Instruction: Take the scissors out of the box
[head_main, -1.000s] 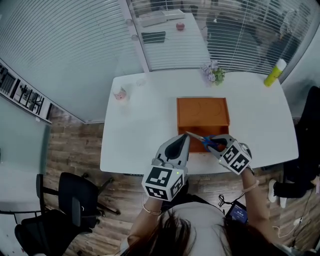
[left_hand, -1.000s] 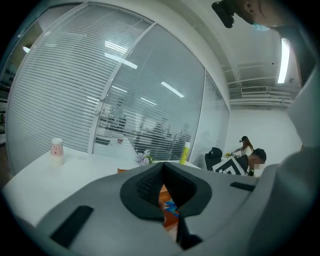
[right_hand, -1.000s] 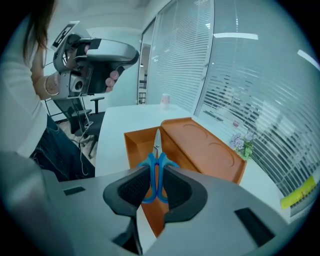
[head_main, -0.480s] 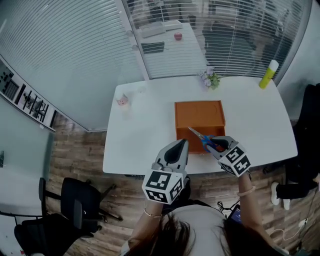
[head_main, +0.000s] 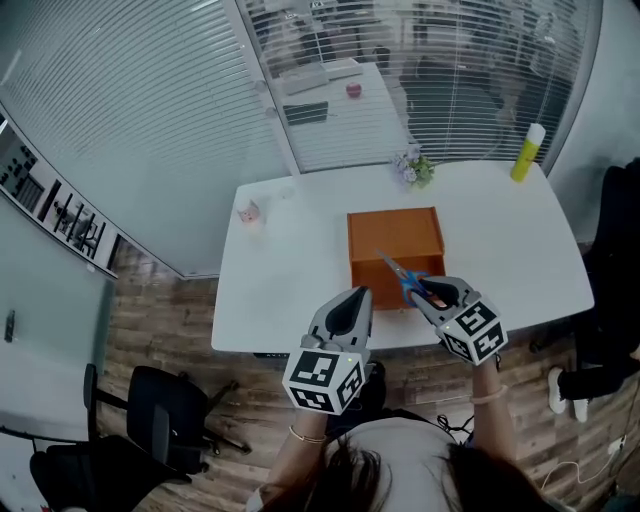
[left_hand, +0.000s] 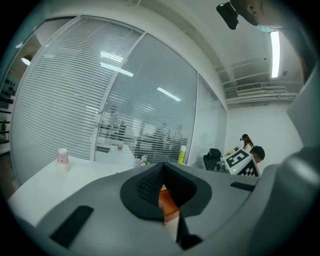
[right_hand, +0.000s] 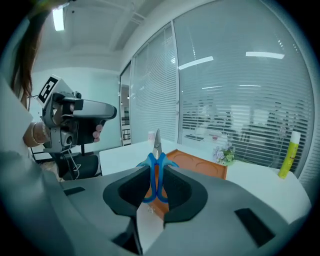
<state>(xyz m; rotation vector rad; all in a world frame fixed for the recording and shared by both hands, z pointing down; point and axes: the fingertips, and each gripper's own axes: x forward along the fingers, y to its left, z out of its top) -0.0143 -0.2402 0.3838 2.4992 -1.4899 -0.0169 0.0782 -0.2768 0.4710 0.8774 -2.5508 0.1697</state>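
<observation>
An open orange box sits on the white table, near its front edge. My right gripper hovers over the box's near wall, shut on the blue-handled scissors. The handles are clamped between the pads and the closed blades stick out forward and upward, clear of the box. In the right gripper view the scissors stand upright between the jaws of the right gripper, with the box beyond. My left gripper hangs left of the box's front corner, jaws together and holding nothing; it also shows as the left gripper.
On the table are a yellow bottle at the far right corner, a small flower bunch at the back, and a pink cup at the far left. Glass walls with blinds lie behind. A black office chair stands on the floor at left.
My right gripper has risen and tilted up with the scissors, lifting their blades higher above the box. The left gripper has drifted a little, still shut.
</observation>
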